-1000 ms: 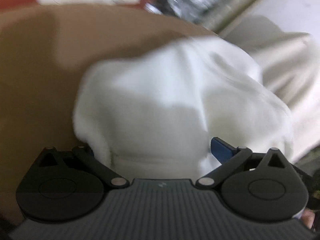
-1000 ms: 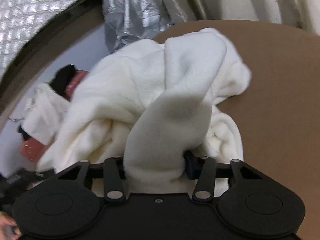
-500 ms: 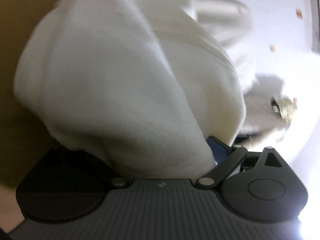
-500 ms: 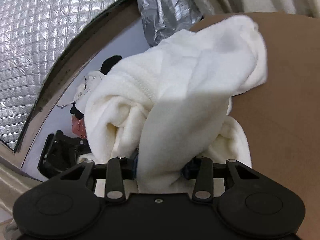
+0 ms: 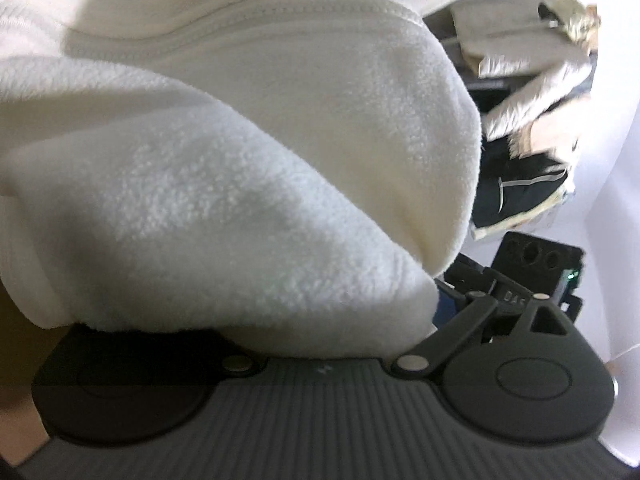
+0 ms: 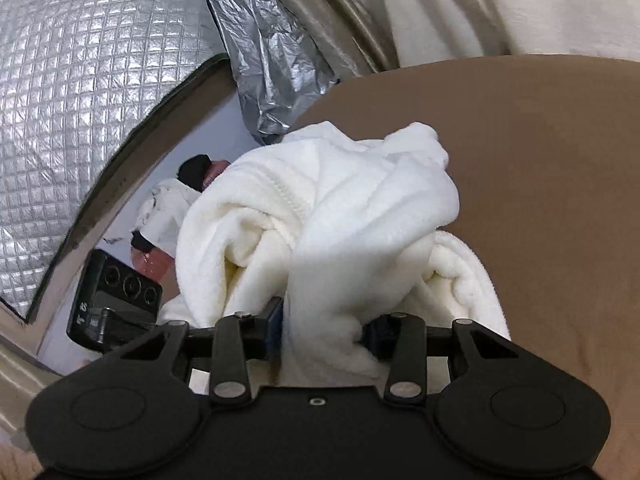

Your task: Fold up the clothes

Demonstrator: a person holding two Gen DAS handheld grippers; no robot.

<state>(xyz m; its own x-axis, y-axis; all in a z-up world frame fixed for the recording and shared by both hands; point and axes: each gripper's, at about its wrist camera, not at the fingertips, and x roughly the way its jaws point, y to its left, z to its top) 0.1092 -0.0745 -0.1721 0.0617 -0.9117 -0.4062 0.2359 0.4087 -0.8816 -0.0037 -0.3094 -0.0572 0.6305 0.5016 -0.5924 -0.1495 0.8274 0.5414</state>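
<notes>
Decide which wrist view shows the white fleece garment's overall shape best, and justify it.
The right wrist view: the white fleece garment appears bunched over the brown surface. The left wrist view shows only close-up folds.

Quilted silver foil wall (image 6: 80,80), brown tabletop (image 6: 560,180), pale curtain (image 6: 500,4) behind.

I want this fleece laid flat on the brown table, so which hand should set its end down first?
Probably the right. The right tool grips a fleece fold directly over the bare brown table; the left tool's view is smothered by fleece, beside a clothes pile.
</notes>
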